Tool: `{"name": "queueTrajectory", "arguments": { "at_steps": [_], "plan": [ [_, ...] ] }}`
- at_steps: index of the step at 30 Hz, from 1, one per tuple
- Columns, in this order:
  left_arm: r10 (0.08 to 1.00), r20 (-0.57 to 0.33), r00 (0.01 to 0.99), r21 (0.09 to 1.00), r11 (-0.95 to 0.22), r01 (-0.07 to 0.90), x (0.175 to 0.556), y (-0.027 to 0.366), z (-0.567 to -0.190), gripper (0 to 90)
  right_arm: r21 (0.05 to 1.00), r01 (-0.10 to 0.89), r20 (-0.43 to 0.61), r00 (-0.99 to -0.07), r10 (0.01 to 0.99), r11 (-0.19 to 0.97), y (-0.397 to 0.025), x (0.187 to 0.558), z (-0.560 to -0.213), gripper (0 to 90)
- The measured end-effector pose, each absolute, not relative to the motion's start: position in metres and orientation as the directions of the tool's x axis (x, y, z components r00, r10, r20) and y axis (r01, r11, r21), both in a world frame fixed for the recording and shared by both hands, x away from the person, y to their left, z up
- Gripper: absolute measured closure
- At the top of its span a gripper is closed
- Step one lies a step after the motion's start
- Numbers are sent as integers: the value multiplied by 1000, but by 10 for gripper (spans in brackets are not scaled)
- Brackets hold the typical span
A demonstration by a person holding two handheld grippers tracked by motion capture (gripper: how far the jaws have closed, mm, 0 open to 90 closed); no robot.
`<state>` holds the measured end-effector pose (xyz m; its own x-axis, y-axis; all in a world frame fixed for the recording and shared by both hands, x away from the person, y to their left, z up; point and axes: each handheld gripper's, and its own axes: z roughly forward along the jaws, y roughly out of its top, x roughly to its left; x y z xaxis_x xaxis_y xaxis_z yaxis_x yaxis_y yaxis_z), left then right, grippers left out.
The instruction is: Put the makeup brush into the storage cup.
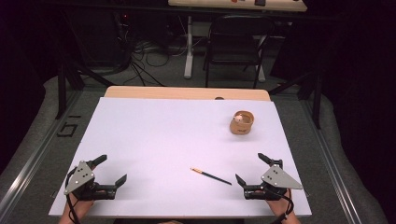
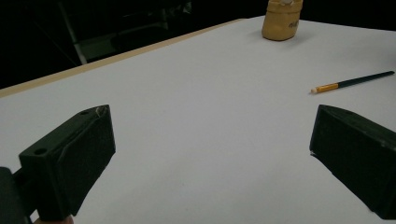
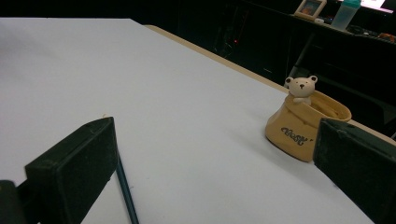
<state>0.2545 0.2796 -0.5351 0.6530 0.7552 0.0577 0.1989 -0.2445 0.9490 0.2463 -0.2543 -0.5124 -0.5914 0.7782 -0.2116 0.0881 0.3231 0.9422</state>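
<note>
Both the left gripper [image 1: 110,170] and right gripper [image 1: 250,169] rest spread and empty; the thin paintbrush [image 1: 210,176] may roll away if nudged, and the bear-topped holder [image 1: 242,122] could tip

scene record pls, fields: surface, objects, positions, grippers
surface: white sheet on a wooden table
objects: pencil; tan bear pot
pencil: lying flat, near edge, beside the right gripper
pot: upright, far right of the sheet, apart from the pencil
left gripper: open, holding nothing, near left corner
right gripper: open, holding nothing
contact: neither gripper touches an object
</note>
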Motion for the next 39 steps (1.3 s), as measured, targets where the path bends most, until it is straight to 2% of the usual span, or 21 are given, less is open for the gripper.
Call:
{"name": "queueTrajectory", "arguments": {
  "at_steps": [15, 39],
  "plan": [
    [749, 50, 660, 948, -244, 205, 256, 279, -536, 0, 940, 94, -211, -594, 776, 328, -252, 249, -513, 0],
    [747, 49, 663, 943, -252, 215, 258, 275, -538, 0, 924, 108, -211, -657, 724, 368, -227, 270, -518, 0]
  ]
}}
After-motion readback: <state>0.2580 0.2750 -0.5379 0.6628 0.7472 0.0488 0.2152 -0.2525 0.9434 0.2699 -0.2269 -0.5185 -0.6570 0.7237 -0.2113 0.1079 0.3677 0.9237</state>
